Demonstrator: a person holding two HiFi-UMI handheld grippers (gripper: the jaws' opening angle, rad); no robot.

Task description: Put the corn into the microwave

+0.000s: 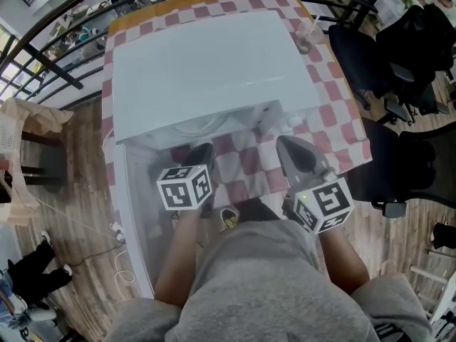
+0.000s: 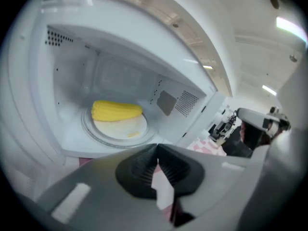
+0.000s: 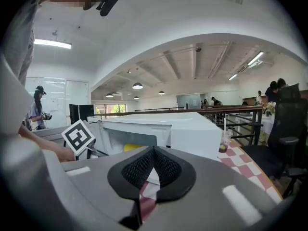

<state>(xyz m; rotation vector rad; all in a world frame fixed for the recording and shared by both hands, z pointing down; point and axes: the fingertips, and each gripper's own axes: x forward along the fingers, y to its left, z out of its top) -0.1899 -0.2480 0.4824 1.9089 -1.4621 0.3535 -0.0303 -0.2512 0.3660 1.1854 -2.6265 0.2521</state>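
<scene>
The left tool has its two dark ribbed pads pressed together with nothing between them, and it points slightly downward into the open microwave. Ahead of its tips and a little to their left, well inside the white cavity, lies the corn. It is a single bare cob, bright yellow, with lengthwise rows of kernels showing. It lies on its side across the far half of a round white plate, which sits on the turntable; a small yellowish smear marks the plate's near part. The right tool is likewise closed and empty. It is held beside the left one and aimed more level at the microwave's front, where a sliver of the yellow cob shows in the opening just beyond its tips. Seen from the head view, both tools hover apart from the cavity mouth, and the microwave door hangs open to the left tool's outer side. The microwave stands on a desk covered in a red-and-white checked cloth. A clear cup stands beyond the right tool, to its right.
</scene>
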